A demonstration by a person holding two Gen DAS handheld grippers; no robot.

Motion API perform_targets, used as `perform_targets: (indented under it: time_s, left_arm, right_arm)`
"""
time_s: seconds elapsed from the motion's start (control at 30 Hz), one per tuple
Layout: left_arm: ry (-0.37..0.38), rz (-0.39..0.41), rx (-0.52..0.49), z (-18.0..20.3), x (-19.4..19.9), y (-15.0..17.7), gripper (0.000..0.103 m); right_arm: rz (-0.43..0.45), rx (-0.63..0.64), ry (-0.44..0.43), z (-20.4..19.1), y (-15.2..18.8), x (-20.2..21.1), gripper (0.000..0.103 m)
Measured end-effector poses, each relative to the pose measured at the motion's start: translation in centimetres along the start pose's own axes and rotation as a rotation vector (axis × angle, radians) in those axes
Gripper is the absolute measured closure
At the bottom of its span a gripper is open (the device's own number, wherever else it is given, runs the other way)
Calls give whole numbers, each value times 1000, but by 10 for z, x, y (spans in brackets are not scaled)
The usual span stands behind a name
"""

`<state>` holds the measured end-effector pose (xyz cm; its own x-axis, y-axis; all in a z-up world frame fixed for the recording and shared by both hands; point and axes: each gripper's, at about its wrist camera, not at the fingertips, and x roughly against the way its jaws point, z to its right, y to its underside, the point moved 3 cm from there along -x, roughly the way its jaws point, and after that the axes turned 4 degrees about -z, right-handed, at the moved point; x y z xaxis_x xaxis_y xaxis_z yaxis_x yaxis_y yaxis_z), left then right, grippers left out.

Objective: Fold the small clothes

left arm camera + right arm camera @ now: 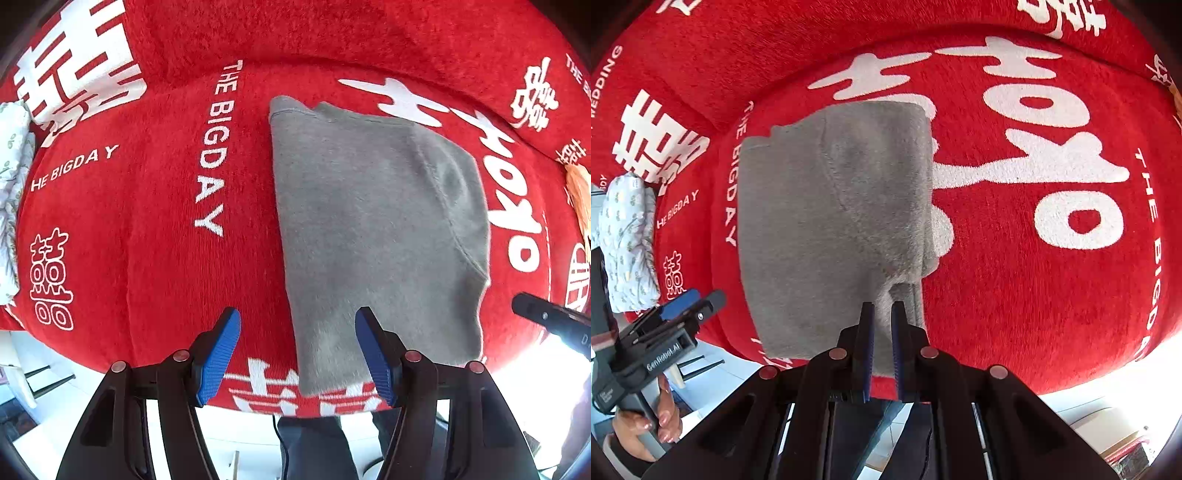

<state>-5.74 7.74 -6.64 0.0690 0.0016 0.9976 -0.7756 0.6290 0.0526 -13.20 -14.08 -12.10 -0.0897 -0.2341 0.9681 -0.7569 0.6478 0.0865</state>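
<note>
A red cover printed with white characters and "THE BIGDAY" spans the worktop, filling both views. On it, near the front edge, lies the grey garment, already folded into a narrow upright rectangle with a hemmed edge at the far end and a curved seam running down one side. In the right wrist view the same garment shows a doubled layer tucked along its right side, with a small flap at the near corner.

It looks like soft fleece or brushed knit: light, limp, and likely to sag and unfold if lifted from one point only. It should not be slippery against the napped cover (the pile probably grips it a little). The best holds are judged to be the two near corners, or the thick folded edge, so that all layers come up together.

A patterned white cloth lies bunched at the left of the cover.

The left gripper hangs over the garment's near left edge, its jaws well apart and holding nothing. The right gripper hovers above the near right corner, jaws almost together with only a slim gap, and no fabric visible between them.
</note>
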Motion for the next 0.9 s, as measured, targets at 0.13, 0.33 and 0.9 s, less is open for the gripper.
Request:
perform_targets:
  time_s: [0.13,0.33,0.9]
  left_arm:
    - [4,-10,-16,6,13,11,37]
    - [-58,28,-30,8,37,18,4]
    - [-51,70,46,-4,83,2,4]
  right_arm:
    - [0,-6,2,-5,6,9,93]
    - [7,-7,1,-14,13,27,93]
    - [88,40,49,-43,9,74,25]
